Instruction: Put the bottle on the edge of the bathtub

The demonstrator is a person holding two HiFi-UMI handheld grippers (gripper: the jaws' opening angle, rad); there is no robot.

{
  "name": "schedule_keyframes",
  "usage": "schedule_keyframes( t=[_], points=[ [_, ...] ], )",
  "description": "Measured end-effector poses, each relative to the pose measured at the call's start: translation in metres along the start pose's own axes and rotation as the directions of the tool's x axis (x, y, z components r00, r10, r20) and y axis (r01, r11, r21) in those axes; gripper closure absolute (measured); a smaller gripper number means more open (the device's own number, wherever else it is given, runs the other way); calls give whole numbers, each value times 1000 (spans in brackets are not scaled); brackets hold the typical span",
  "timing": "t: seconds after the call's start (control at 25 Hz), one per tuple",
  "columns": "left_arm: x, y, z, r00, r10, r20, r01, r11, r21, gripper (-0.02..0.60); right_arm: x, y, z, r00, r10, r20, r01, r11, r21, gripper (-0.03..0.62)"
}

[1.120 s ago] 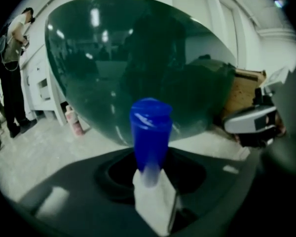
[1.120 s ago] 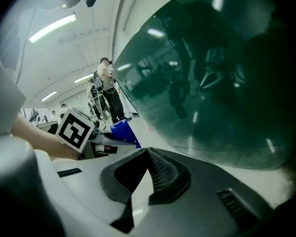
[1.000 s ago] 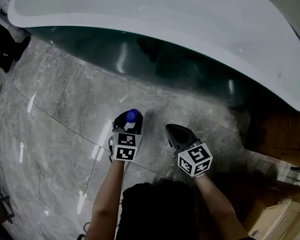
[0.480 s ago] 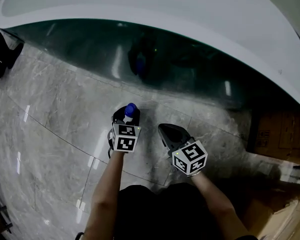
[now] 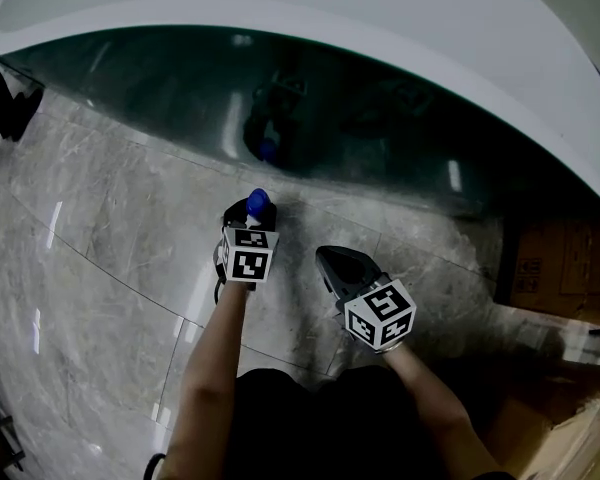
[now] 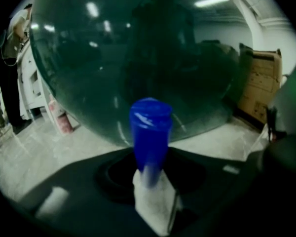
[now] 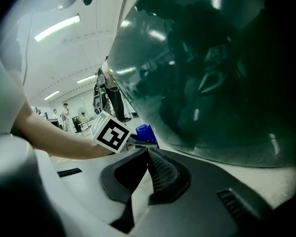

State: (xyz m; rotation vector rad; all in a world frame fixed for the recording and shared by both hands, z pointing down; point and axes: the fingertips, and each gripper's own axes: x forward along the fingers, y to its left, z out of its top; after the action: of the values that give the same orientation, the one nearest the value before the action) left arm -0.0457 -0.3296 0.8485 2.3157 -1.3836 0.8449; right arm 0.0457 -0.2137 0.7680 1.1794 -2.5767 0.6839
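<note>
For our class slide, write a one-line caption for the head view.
Left tool holds a blue-capped bottle over the floor beside the bathtub; right tool empty.

Nothing legible in any view. Only black-and-white square markers (image 5: 248, 265) on the cubes of the left gripper (image 5: 250, 212) and the right gripper (image 5: 338, 266): coded block patterns, no letters or digits; same pattern type seen again on the left cube from the right gripper view. Faint dark print on the cardboard box (image 5: 554, 268) at the right of the head view, too small and blurred to read.
</note>
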Motion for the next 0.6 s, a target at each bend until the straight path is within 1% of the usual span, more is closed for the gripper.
schedule_keyframes(
  t=[0.28,0.44,0.6],
  points=[
    [11,5,5,1000,9,3,-9,1000,4,420,0,-1,5,1000,-11,22,10,1000,7,592],
    [16,7,1,1000,12,-3,-12,1000,0,420,1,1,4,1000,-14,15,14,1000,-1,592],
    [20,9,0,1000,13,5,-13,1000,12,420,2,0,5,1000,-21,11,21,1000,-4,592]
  ],
)
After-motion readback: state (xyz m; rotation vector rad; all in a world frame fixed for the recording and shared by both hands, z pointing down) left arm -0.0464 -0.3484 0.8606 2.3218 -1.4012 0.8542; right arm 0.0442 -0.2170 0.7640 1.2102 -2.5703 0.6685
